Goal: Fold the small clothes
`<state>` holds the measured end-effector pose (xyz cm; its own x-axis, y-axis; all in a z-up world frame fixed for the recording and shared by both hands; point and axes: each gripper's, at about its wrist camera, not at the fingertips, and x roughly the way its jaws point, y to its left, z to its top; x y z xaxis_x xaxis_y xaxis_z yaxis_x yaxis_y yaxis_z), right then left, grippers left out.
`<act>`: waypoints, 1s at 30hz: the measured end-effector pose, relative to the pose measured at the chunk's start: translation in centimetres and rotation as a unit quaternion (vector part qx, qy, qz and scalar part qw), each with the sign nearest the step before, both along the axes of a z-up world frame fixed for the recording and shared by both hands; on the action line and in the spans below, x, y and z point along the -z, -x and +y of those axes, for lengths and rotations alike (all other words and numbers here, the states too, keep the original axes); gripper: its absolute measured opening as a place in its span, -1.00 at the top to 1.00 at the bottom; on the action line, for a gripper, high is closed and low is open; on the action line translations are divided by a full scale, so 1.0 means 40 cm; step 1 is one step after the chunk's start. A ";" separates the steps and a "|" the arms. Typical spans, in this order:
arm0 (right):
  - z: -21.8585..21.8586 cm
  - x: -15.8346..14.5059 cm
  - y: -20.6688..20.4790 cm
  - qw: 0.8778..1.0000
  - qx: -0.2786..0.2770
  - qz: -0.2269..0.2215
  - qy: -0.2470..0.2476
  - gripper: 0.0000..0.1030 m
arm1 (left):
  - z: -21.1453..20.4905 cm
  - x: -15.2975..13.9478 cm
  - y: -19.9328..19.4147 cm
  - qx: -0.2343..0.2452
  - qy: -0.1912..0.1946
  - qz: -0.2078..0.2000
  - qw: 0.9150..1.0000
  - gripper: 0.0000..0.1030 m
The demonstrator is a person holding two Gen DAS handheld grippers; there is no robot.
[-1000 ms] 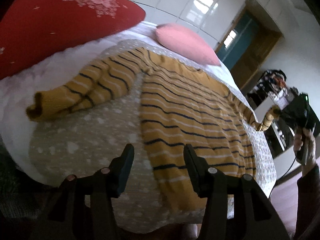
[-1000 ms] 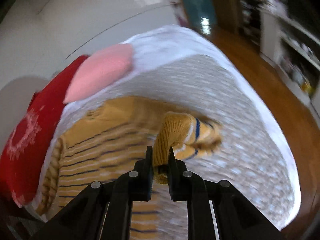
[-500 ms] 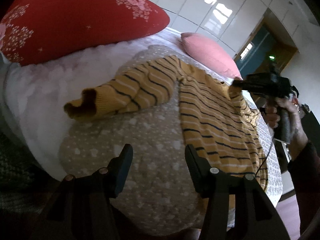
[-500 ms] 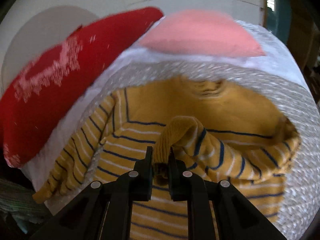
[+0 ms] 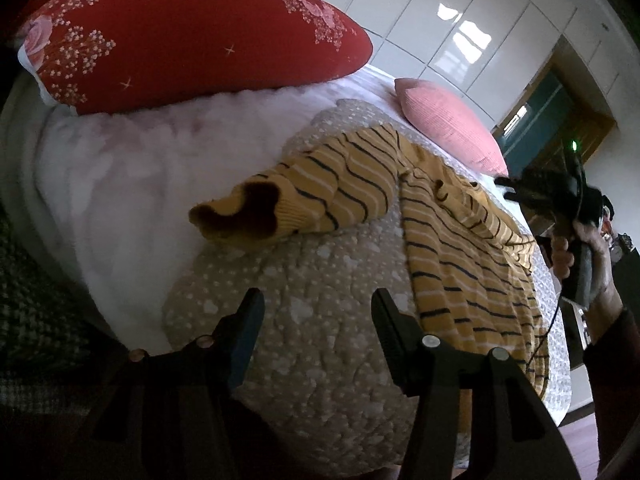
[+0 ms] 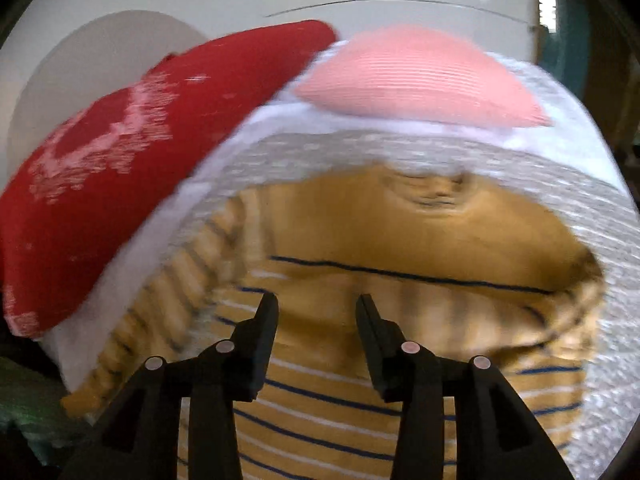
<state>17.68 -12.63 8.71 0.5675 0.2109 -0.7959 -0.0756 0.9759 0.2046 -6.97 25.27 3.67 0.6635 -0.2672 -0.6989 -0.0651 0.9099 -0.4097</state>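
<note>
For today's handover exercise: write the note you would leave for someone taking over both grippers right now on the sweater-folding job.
Right gripper: jaws opening, nothing between them; it hangs over the sweater's chest.
Left gripper: open, empty, over the quilt, pointed toward the spread sleeve.
Yellow striped sweater: flat on the quilt, collar toward the pink pillow.
Done: the right-hand sleeve lies folded across the chest.
Left: fold in the spread sleeve, then the body.
</note>
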 end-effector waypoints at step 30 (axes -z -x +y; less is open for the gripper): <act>0.686 0.095 0.271 0.962 -0.264 0.014 -0.071 -0.34 | 0.272 -0.011 0.102 -0.163 -0.016 -0.014 0.986 -0.11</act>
